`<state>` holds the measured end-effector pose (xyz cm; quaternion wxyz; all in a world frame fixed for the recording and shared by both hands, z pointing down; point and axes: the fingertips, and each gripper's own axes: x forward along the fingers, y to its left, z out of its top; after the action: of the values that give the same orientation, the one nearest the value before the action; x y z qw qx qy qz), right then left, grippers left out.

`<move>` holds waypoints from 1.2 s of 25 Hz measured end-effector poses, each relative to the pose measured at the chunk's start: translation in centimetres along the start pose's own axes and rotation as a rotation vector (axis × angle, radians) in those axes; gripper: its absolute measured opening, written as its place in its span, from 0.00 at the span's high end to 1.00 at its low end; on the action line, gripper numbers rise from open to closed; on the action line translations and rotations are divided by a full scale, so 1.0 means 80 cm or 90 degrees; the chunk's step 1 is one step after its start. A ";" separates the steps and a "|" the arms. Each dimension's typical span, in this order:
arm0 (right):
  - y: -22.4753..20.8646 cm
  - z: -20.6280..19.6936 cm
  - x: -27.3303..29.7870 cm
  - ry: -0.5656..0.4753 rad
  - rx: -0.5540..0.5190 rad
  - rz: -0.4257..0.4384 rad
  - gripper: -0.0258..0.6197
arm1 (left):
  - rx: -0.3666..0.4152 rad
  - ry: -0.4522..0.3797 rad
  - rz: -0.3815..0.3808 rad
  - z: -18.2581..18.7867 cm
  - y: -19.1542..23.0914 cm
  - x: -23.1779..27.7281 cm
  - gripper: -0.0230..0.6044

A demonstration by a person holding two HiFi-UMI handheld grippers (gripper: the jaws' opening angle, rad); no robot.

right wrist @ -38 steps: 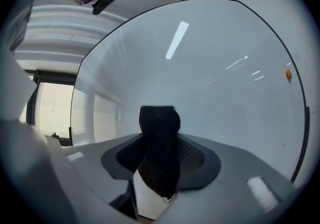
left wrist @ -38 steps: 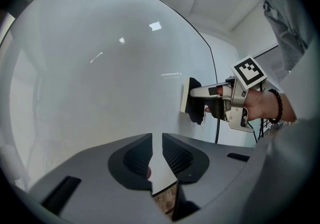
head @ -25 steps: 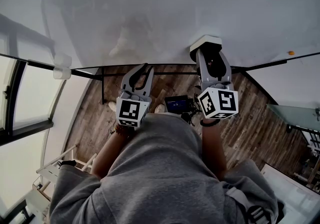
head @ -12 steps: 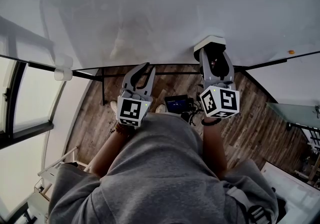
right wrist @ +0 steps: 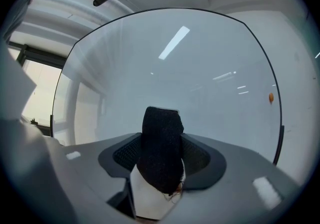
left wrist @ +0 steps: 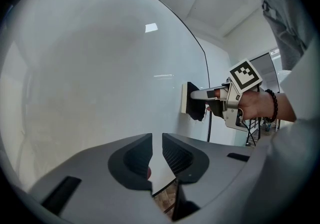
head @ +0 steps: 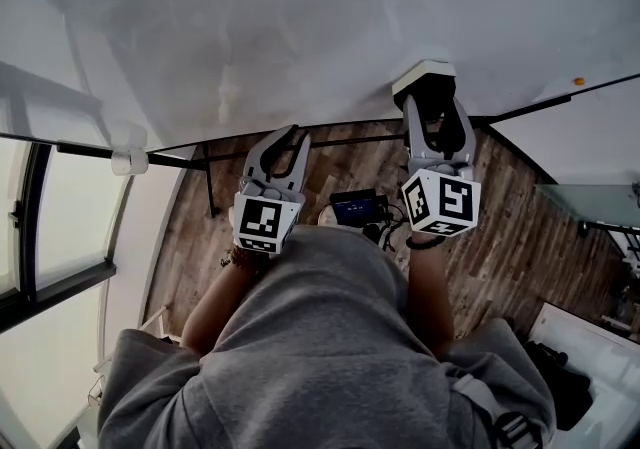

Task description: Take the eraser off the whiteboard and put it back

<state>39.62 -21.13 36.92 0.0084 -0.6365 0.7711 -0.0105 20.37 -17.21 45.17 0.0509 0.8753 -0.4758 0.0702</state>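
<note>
The eraser (head: 425, 77), black felt on a white body, rests against the whiteboard (head: 300, 27) near its lower edge. My right gripper (head: 432, 103) points level at the board with the eraser (right wrist: 160, 148) between its jaws. The jaws are opening, and the ribbed pads stand a little off the felt on both sides. In the left gripper view the eraser (left wrist: 192, 101) sits flat on the board (left wrist: 100, 68) at the right gripper's tips. My left gripper (head: 280, 142) hovers to the left just below the board's edge, open and empty (left wrist: 156, 135).
A small orange magnet (head: 578, 81) sits on the board at the far right (right wrist: 270, 97). Below the board are its black stand leg (head: 205, 172), a wooden floor and a dark device (head: 355, 207). A window (head: 50, 227) is at the left, a glass table (head: 590, 227) at the right.
The right gripper's jaws have spread wider around the eraser, and gripper and eraser have drifted slightly to the right along the board. The left gripper has hardly moved.
</note>
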 end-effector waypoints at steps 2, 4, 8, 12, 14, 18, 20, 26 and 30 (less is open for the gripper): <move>-0.001 0.004 -0.007 -0.005 -0.003 -0.025 0.58 | 0.000 -0.001 -0.012 0.003 0.003 -0.004 0.86; -0.002 0.013 -0.017 -0.019 -0.011 -0.056 0.58 | 0.001 -0.004 -0.021 0.007 0.007 -0.009 0.86; -0.005 0.028 -0.036 -0.042 -0.024 -0.113 0.58 | -0.003 -0.004 -0.037 0.006 0.013 -0.013 0.86; 0.000 0.032 -0.050 -0.041 -0.029 -0.136 0.58 | -0.013 -0.007 -0.058 0.007 0.007 -0.019 0.86; 0.003 0.033 -0.057 -0.038 -0.030 -0.143 0.58 | -0.016 -0.006 -0.069 0.007 0.005 -0.023 0.86; 0.011 0.032 -0.072 -0.031 -0.032 -0.156 0.58 | -0.017 -0.010 -0.086 0.011 0.002 -0.030 0.86; 0.017 0.032 -0.081 -0.028 -0.034 -0.162 0.58 | -0.018 -0.016 -0.094 0.015 0.000 -0.034 0.86; 0.041 0.039 -0.102 -0.042 -0.067 -0.183 0.62 | -0.020 -0.037 -0.116 0.030 -0.002 -0.044 0.86; 0.062 0.049 -0.114 -0.054 -0.082 -0.192 0.63 | -0.023 -0.047 -0.125 0.039 0.006 -0.057 0.86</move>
<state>36.56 -11.26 32.87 -0.0017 -0.7442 0.6649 0.0643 17.73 -14.21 41.34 0.0554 0.9186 -0.3905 0.0238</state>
